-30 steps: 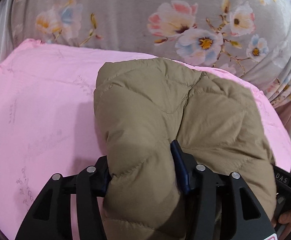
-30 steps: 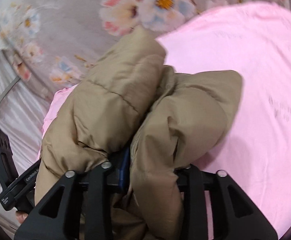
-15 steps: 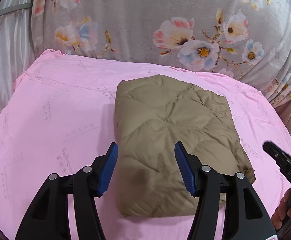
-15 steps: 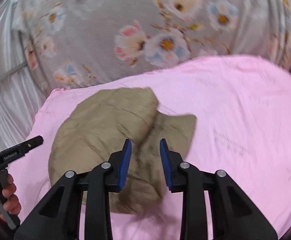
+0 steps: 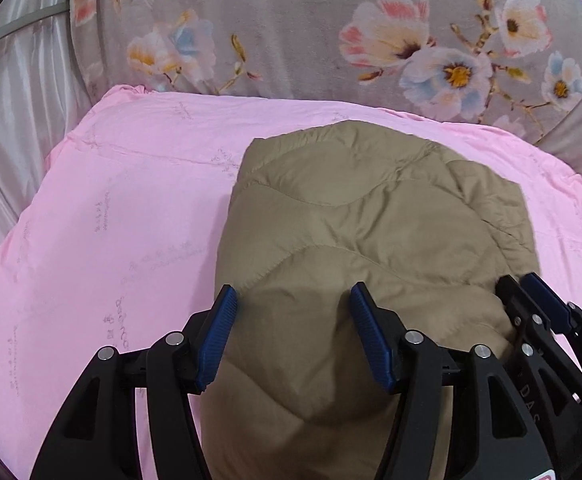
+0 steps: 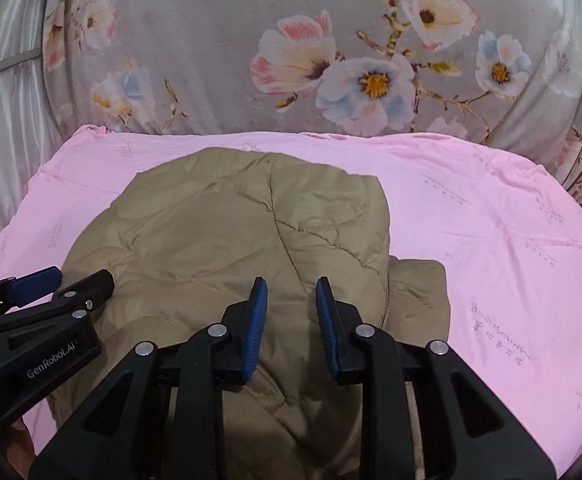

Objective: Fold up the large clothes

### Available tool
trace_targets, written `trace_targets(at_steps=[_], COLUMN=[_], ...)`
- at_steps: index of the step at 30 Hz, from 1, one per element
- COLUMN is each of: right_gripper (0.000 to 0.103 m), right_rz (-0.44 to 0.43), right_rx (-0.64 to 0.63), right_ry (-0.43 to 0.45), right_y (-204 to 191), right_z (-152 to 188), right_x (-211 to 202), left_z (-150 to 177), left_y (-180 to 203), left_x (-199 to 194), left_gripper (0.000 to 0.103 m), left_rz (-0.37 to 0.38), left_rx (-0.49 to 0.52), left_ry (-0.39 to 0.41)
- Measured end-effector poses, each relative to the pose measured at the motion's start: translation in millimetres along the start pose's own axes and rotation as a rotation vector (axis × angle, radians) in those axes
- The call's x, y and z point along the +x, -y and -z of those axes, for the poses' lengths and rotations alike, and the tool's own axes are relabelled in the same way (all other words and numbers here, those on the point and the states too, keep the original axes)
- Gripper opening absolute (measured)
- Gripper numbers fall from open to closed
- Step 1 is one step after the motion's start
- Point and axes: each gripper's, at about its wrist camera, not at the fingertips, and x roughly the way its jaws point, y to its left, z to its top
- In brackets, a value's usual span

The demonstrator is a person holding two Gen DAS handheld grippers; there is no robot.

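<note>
On the left, my left gripper (image 5: 291,334) hovers above the folded khaki quilted jacket (image 5: 371,232); its jaws have just been opening and now stand wide, nothing pressed between them. A second ago both grippers clamped bunched jacket fabric; now the jacket lies released as a compact bundle on the pink sheet (image 5: 111,220), in front of the floral cushion (image 5: 291,20). To the right, my right gripper (image 6: 291,316) has narrowed, empty. I judge this fold complete; one flap (image 6: 419,292) protrudes at the right.

"GenRobot.AI" on the left tool (image 6: 57,282)
</note>
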Motion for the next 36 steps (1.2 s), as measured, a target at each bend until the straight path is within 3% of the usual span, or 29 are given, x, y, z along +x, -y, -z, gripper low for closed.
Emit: trace_targets(at_steps=[4, 9, 30, 36], right_gripper=[0.025, 0.025, 0.025, 0.025], right_rz=[0.002, -0.008, -0.008, 0.005], right_rx=[0.029, 0.057, 0.146, 0.113], right_ry=[-0.006, -0.004, 0.004, -0.007], right_y=[2.0, 4.3, 6.7, 5.2], right_z=[9.9, 19.3, 20.2, 16.6], right_x=[15.5, 30.4, 59.9, 56.7], left_z=[7.0, 8.2, 0.3, -0.3], left_y=[1.6, -8.5, 1.8, -1.4], left_x=[18.0, 38.6, 77.5, 76.7], left_gripper=[0.073, 0.081, 0.082, 0.082], left_rz=[-0.026, 0.012, 0.008, 0.029], left_rx=[0.029, -0.003, 0.042, 0.035], left_ry=[0.026, 0.020, 0.098, 0.093])
